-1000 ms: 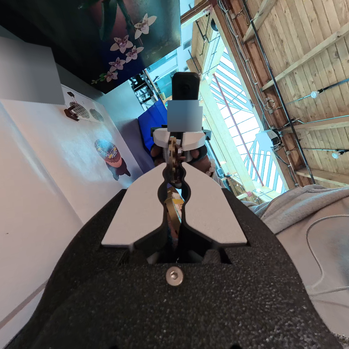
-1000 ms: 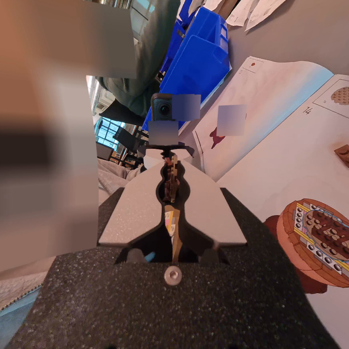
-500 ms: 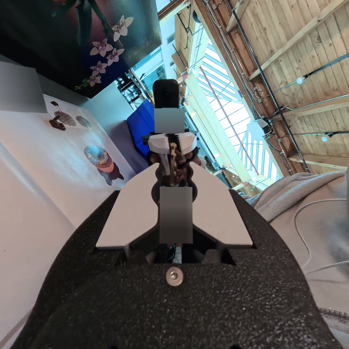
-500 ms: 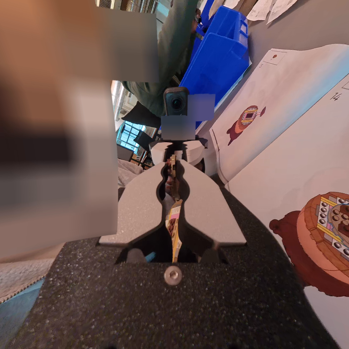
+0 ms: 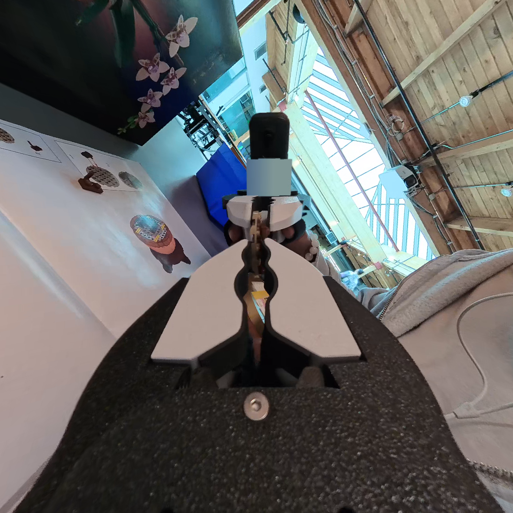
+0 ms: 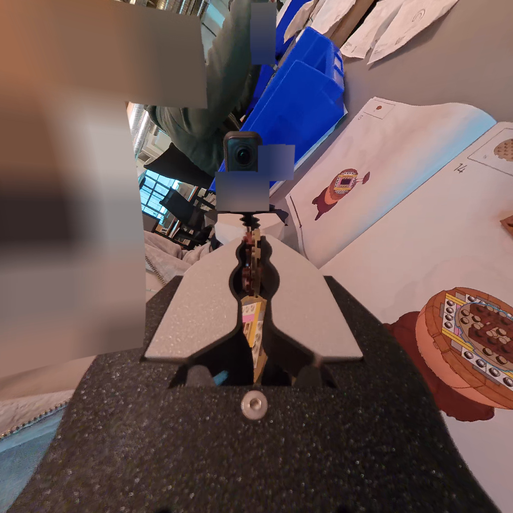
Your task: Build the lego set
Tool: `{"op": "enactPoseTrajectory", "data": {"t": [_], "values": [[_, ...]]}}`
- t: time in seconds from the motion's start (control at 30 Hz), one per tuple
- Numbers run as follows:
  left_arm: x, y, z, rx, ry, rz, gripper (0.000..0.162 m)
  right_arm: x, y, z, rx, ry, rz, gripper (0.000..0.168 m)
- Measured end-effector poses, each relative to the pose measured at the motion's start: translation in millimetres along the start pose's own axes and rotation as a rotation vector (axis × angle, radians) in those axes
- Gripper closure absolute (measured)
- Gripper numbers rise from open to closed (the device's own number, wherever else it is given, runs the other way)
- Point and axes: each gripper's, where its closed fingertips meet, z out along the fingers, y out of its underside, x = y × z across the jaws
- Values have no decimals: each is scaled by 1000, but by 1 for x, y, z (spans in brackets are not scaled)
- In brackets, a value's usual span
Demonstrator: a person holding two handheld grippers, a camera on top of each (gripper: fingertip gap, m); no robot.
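The grey desk [image 6: 449,69] carries everything that the build draws on, and it fills the right wrist view from 12 to 3 o'clock. Lying open on it is the large white instruction booklet with printed pictures of a round brown model [image 6: 402,249], spread from 2 to 4 o'clock in that view and from 8 to 10 o'clock in the left wrist view [image 5: 69,249], probably so that its pages can be read while both hands are busy. Blue plastic storage bins [image 6: 299,111] stand at the desk's far side toward 1 o'clock, near the booklet, likely holding spare parts. A dark box printed with pale orchid flowers [image 5: 116,61] stands at 11 o'clock in the left wrist view. The two tools face one another, each camera looking straight at the other tool. The left gripper [image 5: 255,244] has its jaws drawn narrow on the near rim of the flat tan and brown lego assembly seen edge-on [image 5: 256,233], and the right gripper [image 6: 254,244] pinches the opposite rim of the same piece [image 6: 254,249], which hangs in the air between them, above the desk and at the centre of each view. A two-sided hold of this kind seems meant to steady the thin plate or press its layers together. A small brown lego piece [image 6: 507,223] lies on the booklet at 3 o'clock, well apart from both tools, perhaps awaiting its turn.
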Motion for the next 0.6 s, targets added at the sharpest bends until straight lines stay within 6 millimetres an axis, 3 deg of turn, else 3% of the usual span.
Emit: {"op": "enactPoseTrajectory", "data": {"t": [0.23, 0.4, 0.6], "values": [[0, 3, 0, -28, -10, 21, 157, 1, 2, 0, -29, 19, -22, 160], [9, -3, -1, -12, 126, -138, 139, 1, 0, -1, -17, -13, 37, 160], [5, 1, -3, -7, 109, -135, 143, 1, 6, 0, -55, -13, 18, 160]]}}
